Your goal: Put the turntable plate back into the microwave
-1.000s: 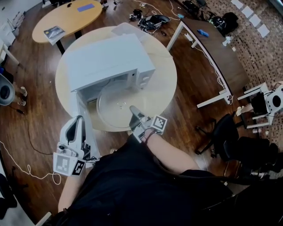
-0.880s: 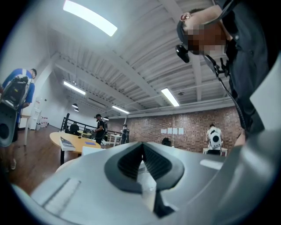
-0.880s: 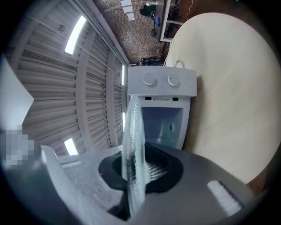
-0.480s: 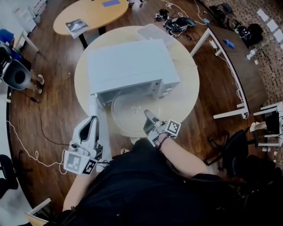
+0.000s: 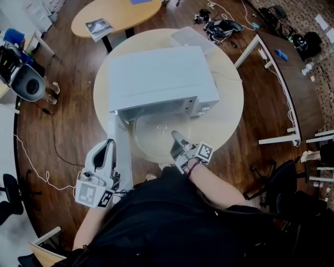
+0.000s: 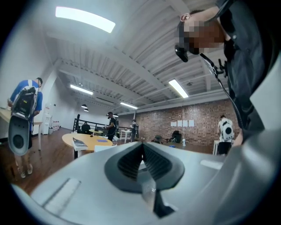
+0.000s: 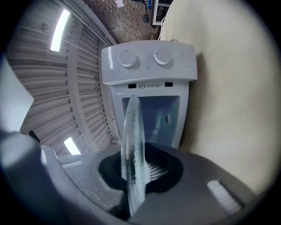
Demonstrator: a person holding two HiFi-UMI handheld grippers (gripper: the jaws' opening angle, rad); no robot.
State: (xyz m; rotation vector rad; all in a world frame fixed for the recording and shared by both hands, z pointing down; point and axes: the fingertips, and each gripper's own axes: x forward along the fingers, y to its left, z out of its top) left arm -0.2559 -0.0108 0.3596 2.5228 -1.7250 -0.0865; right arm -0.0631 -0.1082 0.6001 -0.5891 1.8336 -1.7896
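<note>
The white microwave (image 5: 162,78) stands on a round pale table (image 5: 229,104), its door (image 5: 119,151) swung open to the left. In the head view the clear glass turntable plate (image 5: 154,135) lies flat at the mouth of the oven, its far rim under the front edge. My right gripper (image 5: 176,137) is shut on the plate's near right rim. In the right gripper view the plate (image 7: 131,132) stands edge-on between the pads, with the oven's two knobs (image 7: 145,57) and open cavity (image 7: 153,116) ahead. My left gripper (image 5: 108,148) hangs left of the door, shut and empty (image 6: 141,154).
A white flat tray (image 5: 190,37) lies on the round table behind the microwave. An oval wooden table (image 5: 117,13) stands farther back and a long desk (image 5: 276,62) at the right. A cable (image 5: 36,167) trails on the floor at the left, where a person (image 5: 21,78) stands.
My right gripper has carried the plate a little toward the oven mouth, so its far rim now lies under the front edge. The left gripper has hardly moved. The head view has shifted.
</note>
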